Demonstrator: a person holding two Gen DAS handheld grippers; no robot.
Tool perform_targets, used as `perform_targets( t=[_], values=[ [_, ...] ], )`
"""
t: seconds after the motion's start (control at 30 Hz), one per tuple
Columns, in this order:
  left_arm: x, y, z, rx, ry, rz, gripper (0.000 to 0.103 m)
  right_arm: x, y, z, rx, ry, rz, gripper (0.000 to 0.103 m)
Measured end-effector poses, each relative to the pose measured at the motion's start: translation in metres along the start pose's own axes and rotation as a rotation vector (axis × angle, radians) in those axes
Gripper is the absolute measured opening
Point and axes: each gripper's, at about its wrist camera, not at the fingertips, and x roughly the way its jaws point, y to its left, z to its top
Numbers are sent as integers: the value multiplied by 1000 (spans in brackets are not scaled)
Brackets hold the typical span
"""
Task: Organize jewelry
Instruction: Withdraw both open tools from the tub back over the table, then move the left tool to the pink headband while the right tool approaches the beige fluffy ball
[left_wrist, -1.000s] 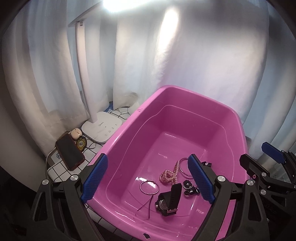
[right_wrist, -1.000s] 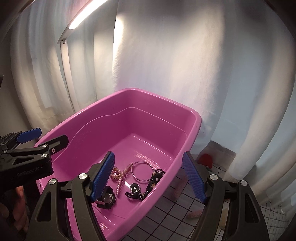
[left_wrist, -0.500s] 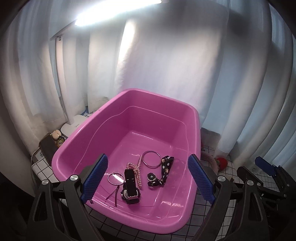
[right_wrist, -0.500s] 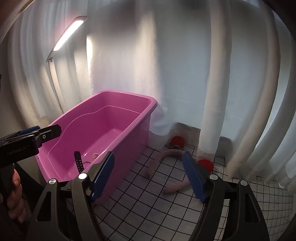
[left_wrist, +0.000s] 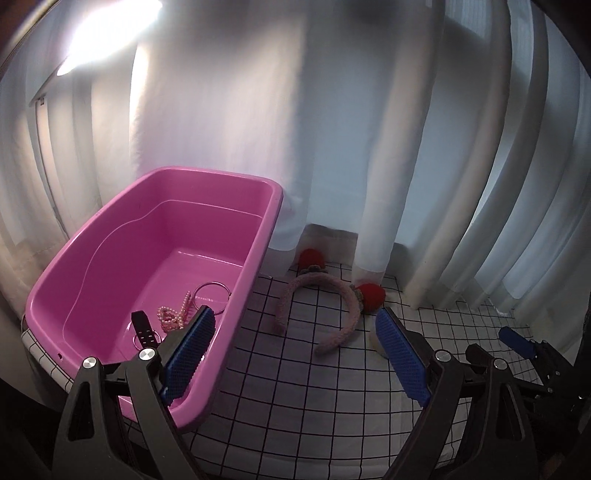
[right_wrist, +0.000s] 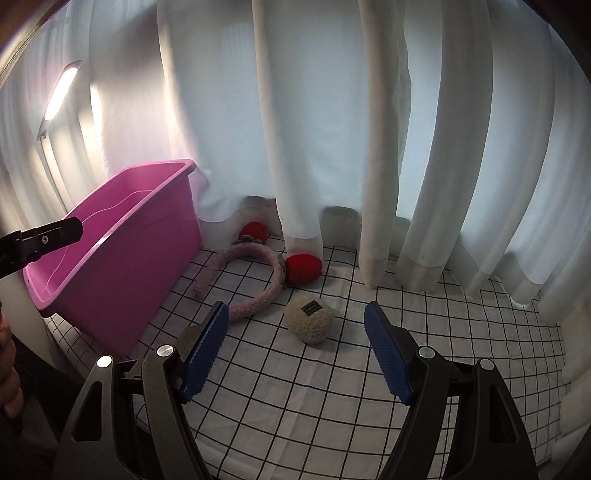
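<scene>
Pink tub (left_wrist: 258, 236), glossy plastic with rounded corners, is sitting at the left of a white cloth (left_wrist: 295, 387) printed with a black grid. Inside it, lying on the floor near the right wall: one pearl strand (left_wrist: 170, 316) bunched in loops, one thin metal hoop (left_wrist: 213, 298) flat beside it, and one black strap (left_wrist: 142, 328) with a row of small holes, standing tilted. Anything else under the left finger is hidden.

Outside the tub, on the cloth: one fuzzy pink headband (right_wrist: 255, 291) lying open toward the tub, with two red pom-poms (right_wrist: 303, 268) at its far side, one partly under the white curtain (right_wrist: 332, 110). One beige fleecy ball (right_wrist: 310, 319) is resting just beside the headband's near end; it is carrying a small dark label, writing too small to read.

Left gripper (left_wrist: 295, 354) is hovering with jaws wide apart, nothing between the blue pads, over the tub's right rim and the cloth. Right gripper (right_wrist: 295, 354) is likewise standing open and empty, above the cloth, with the beige ball showing between its fingers.

One lamp bar (right_wrist: 61, 92) is glowing at upper left.
</scene>
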Motion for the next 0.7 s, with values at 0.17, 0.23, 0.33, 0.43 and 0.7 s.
perform_targets(
  t=[0.17, 0.23, 0.33, 0.43, 0.7],
  values=[
    [12, -28, -4, 29, 33, -40, 89, 10, -20, -4, 25, 21, 15, 72],
    [20, -39, -7, 44, 46, -46, 89, 19, -26, -7, 28, 42, 20, 72],
    [35, -51, -12, 70, 67, -36, 89, 35, -36, -9, 41, 76, 33, 72],
    [54, -59, -16, 80, 100, -24, 89, 52, -42, -12, 45, 107, 47, 72],
    [111, -72, -35, 109, 188, 20, 89, 102, -48, -23, 89, 183, 70, 72]
  ],
)
